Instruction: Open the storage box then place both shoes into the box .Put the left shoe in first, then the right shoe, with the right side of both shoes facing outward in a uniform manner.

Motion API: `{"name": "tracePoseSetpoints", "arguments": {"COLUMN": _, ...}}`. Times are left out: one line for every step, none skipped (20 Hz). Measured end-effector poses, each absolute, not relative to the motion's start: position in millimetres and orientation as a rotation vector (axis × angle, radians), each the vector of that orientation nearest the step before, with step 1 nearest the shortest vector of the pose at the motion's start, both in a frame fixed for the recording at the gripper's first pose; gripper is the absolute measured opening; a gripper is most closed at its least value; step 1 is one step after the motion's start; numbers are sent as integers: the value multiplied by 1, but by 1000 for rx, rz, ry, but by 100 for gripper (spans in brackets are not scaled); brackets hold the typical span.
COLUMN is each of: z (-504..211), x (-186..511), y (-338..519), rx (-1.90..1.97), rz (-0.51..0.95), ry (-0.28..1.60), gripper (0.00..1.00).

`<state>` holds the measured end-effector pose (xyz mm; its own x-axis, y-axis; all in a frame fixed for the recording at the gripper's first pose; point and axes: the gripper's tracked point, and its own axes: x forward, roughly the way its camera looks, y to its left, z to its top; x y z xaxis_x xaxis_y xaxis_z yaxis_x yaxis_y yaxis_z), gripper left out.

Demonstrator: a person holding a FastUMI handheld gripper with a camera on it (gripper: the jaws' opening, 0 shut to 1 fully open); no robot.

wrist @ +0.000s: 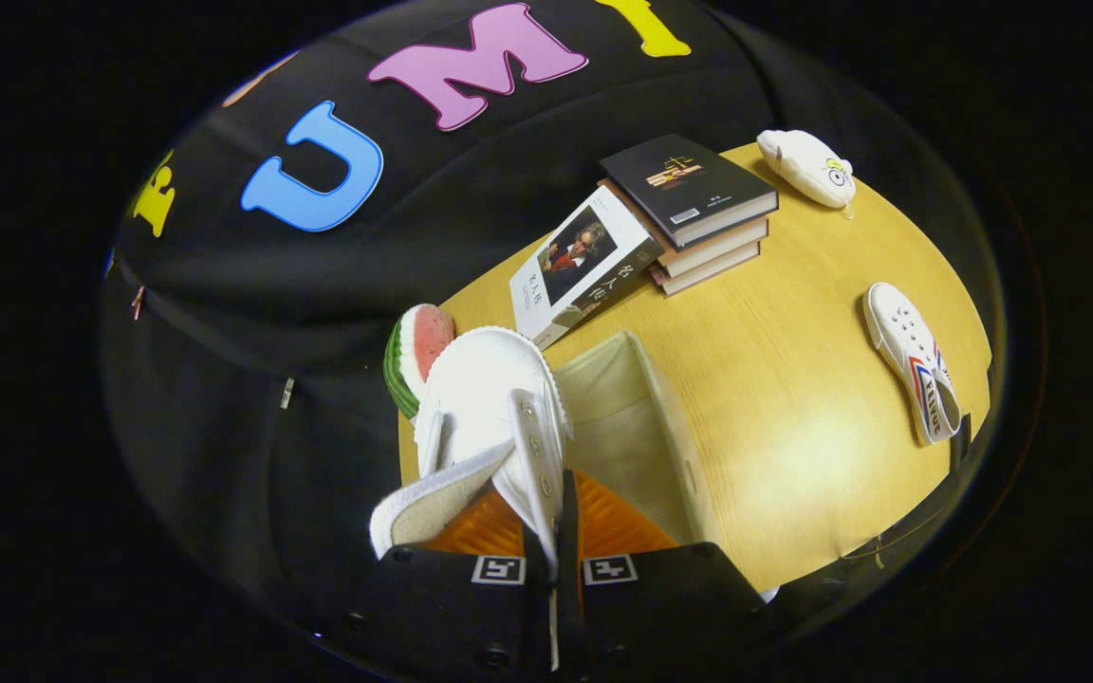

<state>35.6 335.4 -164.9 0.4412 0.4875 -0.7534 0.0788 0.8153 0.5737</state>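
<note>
My gripper (554,550) is shut on the side wall of a white canvas shoe (490,408), both fingers pinching its upper by the eyelets. The shoe hangs toe away from me, above the near left corner of the open storage box (670,446), whose cream fabric inside shows just ahead of the fingers. A second white shoe (915,362) with red and blue stripes lies on its side on the wooden table (793,379), far to the right of the box.
A watermelon-slice toy (416,356) sits behind the held shoe. A stack of books (694,213) with one white book (580,266) leaning on it stands beyond the box. A white plush toy (807,166) lies at the table's far corner.
</note>
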Motion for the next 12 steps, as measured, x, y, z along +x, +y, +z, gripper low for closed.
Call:
{"name": "tracePoseSetpoints", "arguments": {"z": -171, "x": 34, "y": 342, "rx": 577, "rz": 275, "ry": 1108, "gripper": 8}}
{"name": "tracePoseSetpoints", "arguments": {"z": -179, "x": 32, "y": 346, "rx": 560, "rz": 270, "ry": 1117, "gripper": 8}}
{"name": "tracePoseSetpoints", "arguments": {"z": -189, "x": 30, "y": 349, "rx": 546, "rz": 256, "ry": 1131, "gripper": 8}}
{"name": "tracePoseSetpoints", "arguments": {"z": -197, "x": 28, "y": 352, "rx": 535, "rz": 242, "ry": 1145, "gripper": 8}}
{"name": "tracePoseSetpoints", "arguments": {"z": -205, "x": 27, "y": 354, "rx": 529, "rz": 224, "ry": 1158, "gripper": 8}}
{"name": "tracePoseSetpoints", "arguments": {"z": -213, "x": 24, "y": 357, "rx": 532, "rz": 209, "ry": 1177, "gripper": 8}}
{"name": "tracePoseSetpoints", "arguments": {"z": -218, "x": 22, "y": 361, "rx": 538, "rz": 202, "ry": 1192, "gripper": 8}}
{"name": "tracePoseSetpoints", "arguments": {"z": -222, "x": 20, "y": 365, "rx": 544, "rz": 199, "ry": 1205, "gripper": 8}}
{"name": "tracePoseSetpoints", "arguments": {"z": -226, "x": 18, "y": 368, "rx": 541, "rz": 203, "ry": 1214, "gripper": 8}}
{"name": "tracePoseSetpoints", "arguments": {"z": -230, "x": 17, "y": 371, "rx": 527, "rz": 208, "ry": 1221, "gripper": 9}}
{"name": "tracePoseSetpoints", "arguments": {"z": -233, "x": 17, "y": 372, "rx": 517, "rz": 212, "ry": 1223, "gripper": 9}}
{"name": "tracePoseSetpoints", "arguments": {"z": -235, "x": 17, "y": 373, "rx": 511, "rz": 210, "ry": 1226, "gripper": 10}}
